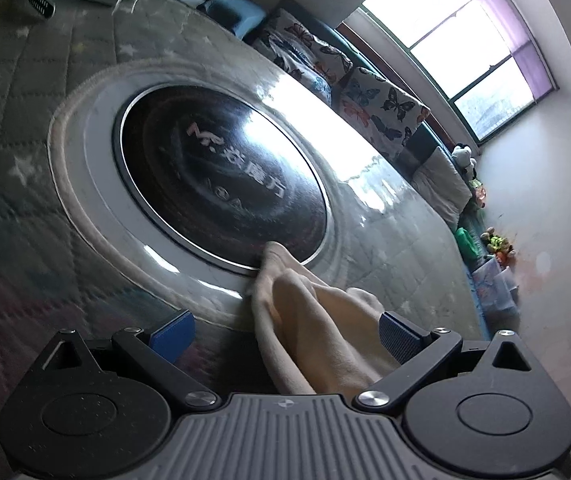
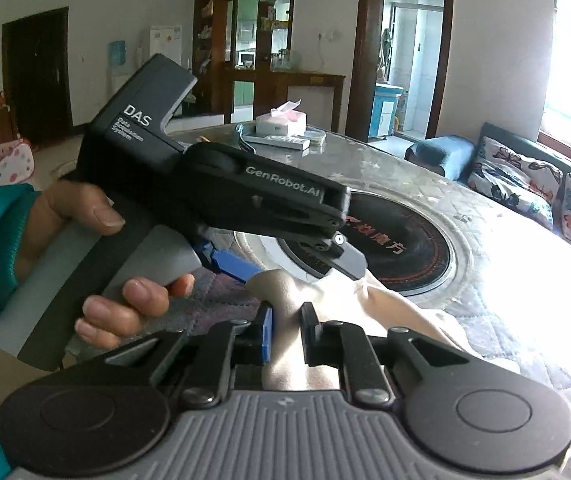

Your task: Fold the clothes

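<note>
- Two hand-held grippers at one beige garment (image 2: 369, 300), bunched on desk (image 2: 525, 280) beside black round plate (image 2: 413, 248).
- Right hand-held gripper (image 2: 287, 326): clamped on cloth fold.
- Left hand-held gripper (image 1: 285, 330): jaws apart, cloth between.
- Soft, light, limp; best taken at an edge.

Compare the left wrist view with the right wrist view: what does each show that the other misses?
Only the left wrist view: the window, toys along the wall, and the left gripper open around the beige cloth.

Only the right wrist view: the person's hand holding the left gripper, the right gripper shut on the cloth, and the tissue box.

Both: the cloth, the round black cooktop, and the butterfly cushions.
</note>
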